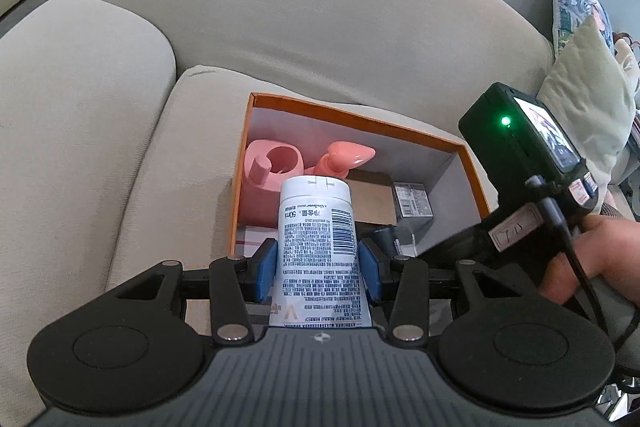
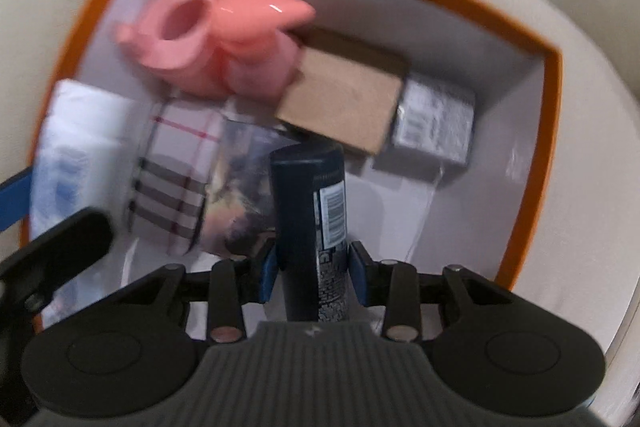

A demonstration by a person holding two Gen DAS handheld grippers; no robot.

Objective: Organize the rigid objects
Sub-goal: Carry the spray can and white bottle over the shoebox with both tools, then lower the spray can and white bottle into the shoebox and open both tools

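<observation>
Nearest the left lens, the left gripper [image 1: 318, 269] held a white tube [image 1: 316, 227], its blue pads [image 1: 267, 269] pressed on both sides of the printed body, cap pointing away toward the box [image 1: 352, 115]. The tube's long axis ran straight out along the fingers, tilted down at the box's near edge on the sofa [image 1: 240, 7].

The right gripper [image 2: 314, 265] gripped a dark tube [image 2: 310, 223] between narrow-set pads, cap leading, aimed straight down into the box [image 2: 536, 187]. The bare floor [image 2: 404, 215] lay just right of that cap, so the right hand looked nearer to a drop than the left, which hung at the rim.

Inside the box I counted two pink pieces [image 2: 216, 47], one brown carton [image 2: 344, 107], one silver carton [image 2: 436, 131], one checked pouch [image 2: 176, 175] and one clear packet [image 2: 244, 195]. Two tubes in all, one per gripper. The right-wrist picture was blurred, so finer detail could not be told.
</observation>
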